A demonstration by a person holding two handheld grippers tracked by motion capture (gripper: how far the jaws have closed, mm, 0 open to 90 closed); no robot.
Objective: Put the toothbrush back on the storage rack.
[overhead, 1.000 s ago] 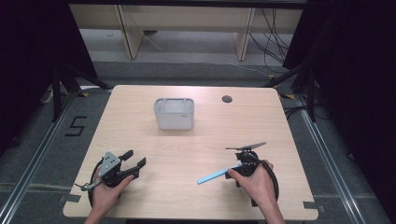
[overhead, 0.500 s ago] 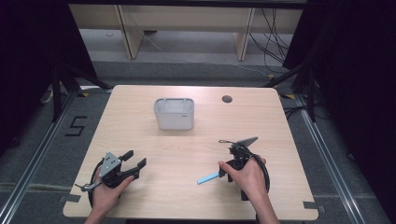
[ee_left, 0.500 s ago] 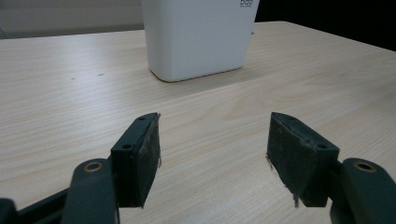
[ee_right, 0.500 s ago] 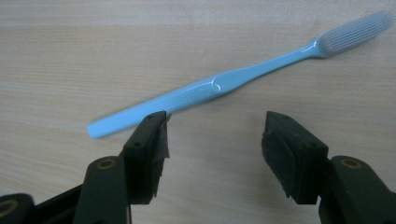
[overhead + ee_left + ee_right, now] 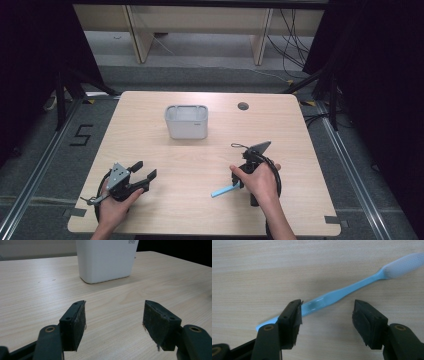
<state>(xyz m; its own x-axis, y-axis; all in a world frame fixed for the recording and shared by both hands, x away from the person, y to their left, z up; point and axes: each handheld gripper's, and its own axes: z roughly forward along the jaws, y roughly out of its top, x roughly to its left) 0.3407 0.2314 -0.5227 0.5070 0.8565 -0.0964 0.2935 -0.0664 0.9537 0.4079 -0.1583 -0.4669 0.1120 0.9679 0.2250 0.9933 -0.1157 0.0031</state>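
A light blue toothbrush (image 5: 222,191) with a white bristle head lies flat on the wooden table (image 5: 300,130), front right of centre. My right gripper (image 5: 238,183) hangs over its handle, pointing down. In the right gripper view the toothbrush (image 5: 337,293) runs slantwise under the right gripper (image 5: 325,307); the jaws have just been opening, stand wide and touch nothing, and the left jaw covers part of the handle. My left gripper (image 5: 144,169) rests low at the front left, open with nothing between its jaws. It (image 5: 115,307) faces a white container (image 5: 106,260).
The white container (image 5: 186,122) stands upright at the table's middle back. A round cable hole (image 5: 243,106) sits near the back edge. Black cables loop beside both hands. Dark curtains and floor rails flank the table.
My right hand has shifted left and tipped down over the toothbrush, which has stayed where it lay. The left hand has not moved.
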